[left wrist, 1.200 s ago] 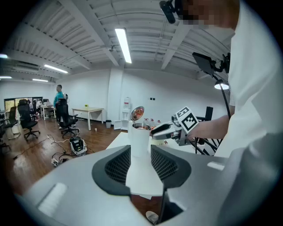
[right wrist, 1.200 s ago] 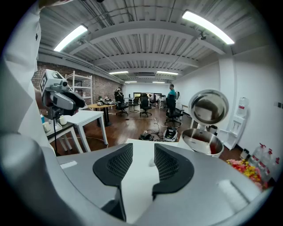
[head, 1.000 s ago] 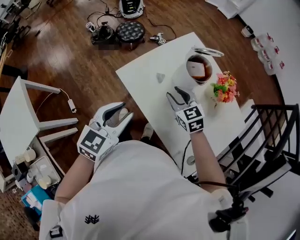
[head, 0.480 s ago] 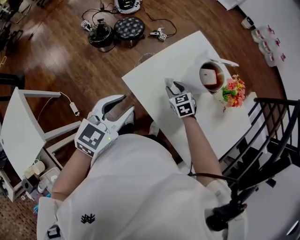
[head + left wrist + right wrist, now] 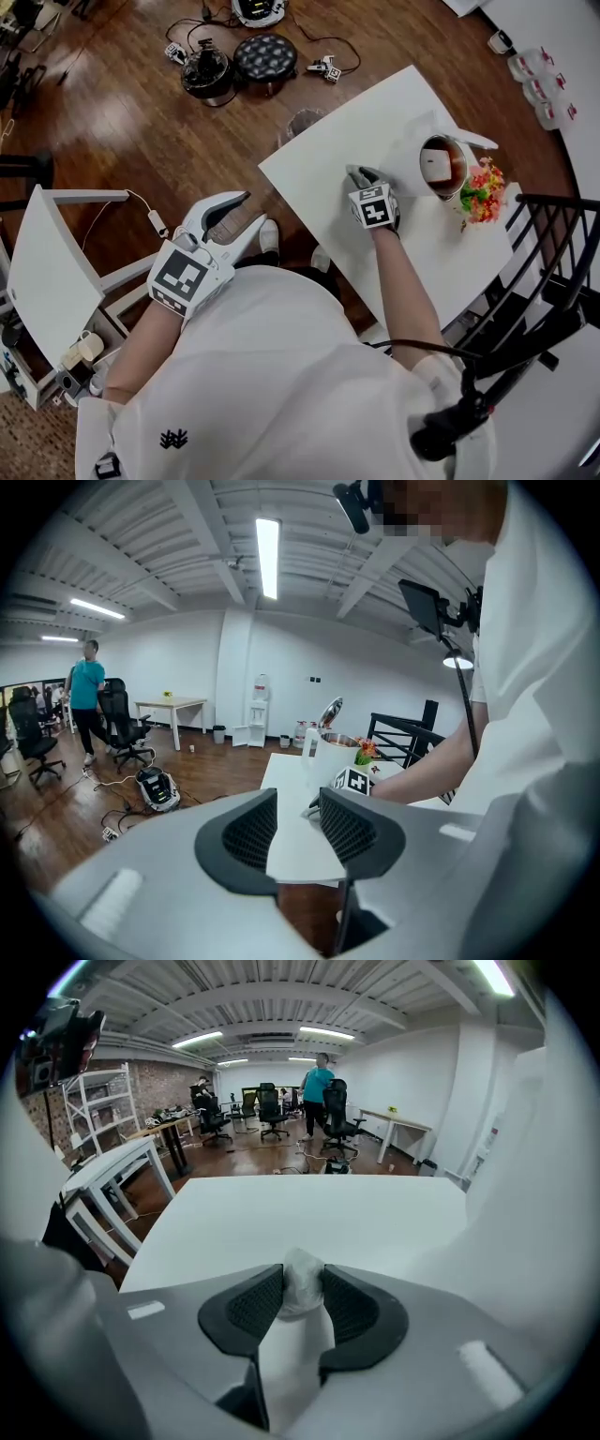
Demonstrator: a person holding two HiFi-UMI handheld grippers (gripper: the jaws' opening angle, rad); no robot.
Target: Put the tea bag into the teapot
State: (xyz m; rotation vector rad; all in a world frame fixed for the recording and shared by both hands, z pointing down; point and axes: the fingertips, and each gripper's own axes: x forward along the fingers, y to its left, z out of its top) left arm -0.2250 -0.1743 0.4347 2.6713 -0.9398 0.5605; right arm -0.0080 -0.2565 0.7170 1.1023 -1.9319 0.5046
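The right gripper [image 5: 357,174] is over the white table [image 5: 319,178]. Its two jaws are pressed tight on a small pale tea bag [image 5: 302,1279]. The bag is pinched right between the black pads, near their tips. The right arm [image 5: 403,291] reaches out straight from the shoulder, across the near edge of the table. The gripper points away from the person and sits low over the table top. I cannot tell if the bag touches the table.

The teapot [image 5: 415,161] stands on the table, near the right gripper and a little to its right. It is white and its lid [image 5: 473,139] is flipped up. There is brown tea inside. A little bunch of flowers [image 5: 485,185] stands just beside the teapot, on its far side from the gripper.

The left gripper [image 5: 248,211] is off the table, over the wood floor [image 5: 141,122]. Its jaws are apart and nothing is between them. The left arm [image 5: 141,347] is bent and held close to the body. This gripper points toward the table's edge, and its own view looks across at the teapot.

Far back in the room, a person in a teal shirt [image 5: 319,1082] stands by some black office chairs [image 5: 272,1110].
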